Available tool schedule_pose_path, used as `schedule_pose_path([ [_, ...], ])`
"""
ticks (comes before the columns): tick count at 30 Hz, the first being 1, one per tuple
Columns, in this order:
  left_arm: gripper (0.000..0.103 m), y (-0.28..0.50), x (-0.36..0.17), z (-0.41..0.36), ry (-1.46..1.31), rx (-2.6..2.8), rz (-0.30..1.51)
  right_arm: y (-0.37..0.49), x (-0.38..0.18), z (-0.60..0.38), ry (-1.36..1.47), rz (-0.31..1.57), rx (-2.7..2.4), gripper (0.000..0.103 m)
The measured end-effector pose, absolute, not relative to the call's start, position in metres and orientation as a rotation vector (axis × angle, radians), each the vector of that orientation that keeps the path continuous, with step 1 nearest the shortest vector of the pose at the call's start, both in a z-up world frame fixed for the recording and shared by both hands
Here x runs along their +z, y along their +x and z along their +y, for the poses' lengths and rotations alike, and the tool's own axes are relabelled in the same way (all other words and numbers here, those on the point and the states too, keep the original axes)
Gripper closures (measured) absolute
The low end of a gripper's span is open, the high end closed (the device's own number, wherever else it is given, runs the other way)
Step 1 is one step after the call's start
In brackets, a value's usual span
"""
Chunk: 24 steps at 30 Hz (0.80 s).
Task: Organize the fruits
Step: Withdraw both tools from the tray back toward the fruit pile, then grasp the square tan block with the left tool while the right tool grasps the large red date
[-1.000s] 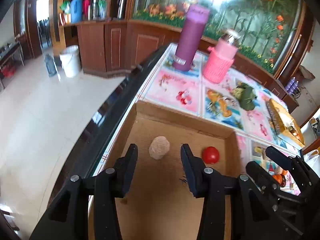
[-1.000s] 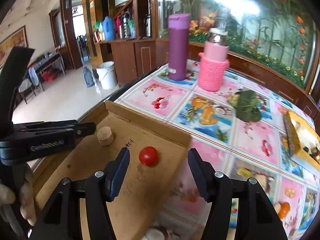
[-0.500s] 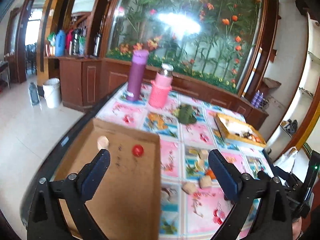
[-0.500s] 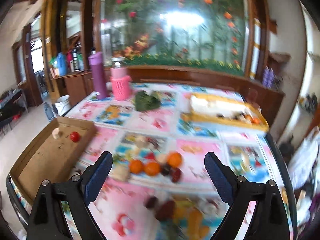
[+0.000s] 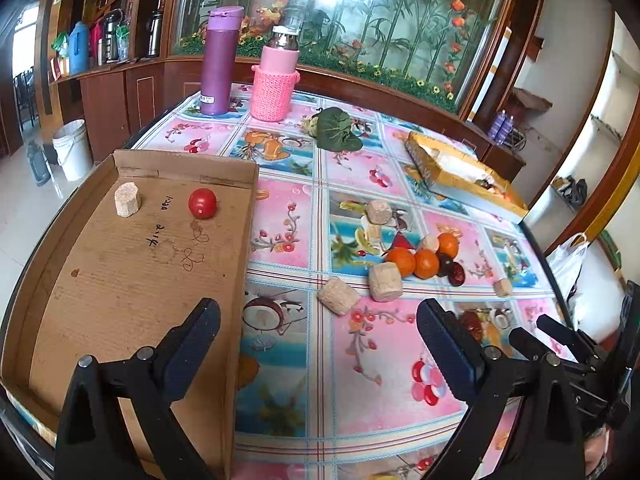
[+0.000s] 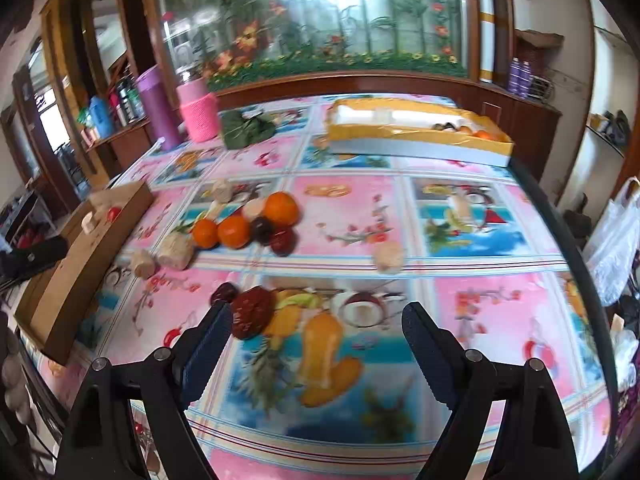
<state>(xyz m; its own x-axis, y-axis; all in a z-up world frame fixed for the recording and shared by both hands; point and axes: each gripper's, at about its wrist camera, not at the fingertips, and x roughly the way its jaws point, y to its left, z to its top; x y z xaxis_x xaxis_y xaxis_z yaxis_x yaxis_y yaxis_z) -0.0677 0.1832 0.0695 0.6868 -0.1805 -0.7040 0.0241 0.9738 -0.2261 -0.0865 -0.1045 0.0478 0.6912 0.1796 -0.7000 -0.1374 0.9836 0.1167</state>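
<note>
Both grippers [image 5: 318,338] off cardboard tray [image 5: 120,272].

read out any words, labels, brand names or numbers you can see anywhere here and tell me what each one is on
Nothing here can be read with confidence.
Cardboard tray: handwritten pen scribbles on its floor, not legible.
Purple flask: small white label near its base, print too small to read.
Tablecloth: fruit and flower pictures only, no words visible.
Yellow box: no lettering visible.

matt cardboard tray [image 5: 120,280], glossy printed tablecloth [image 5: 360,360] (plastic-looking), knitted bottle sleeve [image 5: 274,94].
</note>
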Motion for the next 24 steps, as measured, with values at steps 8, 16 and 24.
schedule_pose_path([
  [8,0.031,-0.04,0.048,0.152,-0.036,-0.189,0.881,-0.075,0.024,-0.063,-0.02,0.853,0.275,0.026],
  [16,0.032,-0.006,0.024,0.135,0.021,-0.17,0.978,-0.07,0.02,-0.064,-0.039,0.886,0.292,0.031],
  [24,0.067,-0.004,0.015,0.132,0.037,-0.175,0.997,-0.063,0.014,-0.07,-0.01,0.929,0.315,0.047],
])
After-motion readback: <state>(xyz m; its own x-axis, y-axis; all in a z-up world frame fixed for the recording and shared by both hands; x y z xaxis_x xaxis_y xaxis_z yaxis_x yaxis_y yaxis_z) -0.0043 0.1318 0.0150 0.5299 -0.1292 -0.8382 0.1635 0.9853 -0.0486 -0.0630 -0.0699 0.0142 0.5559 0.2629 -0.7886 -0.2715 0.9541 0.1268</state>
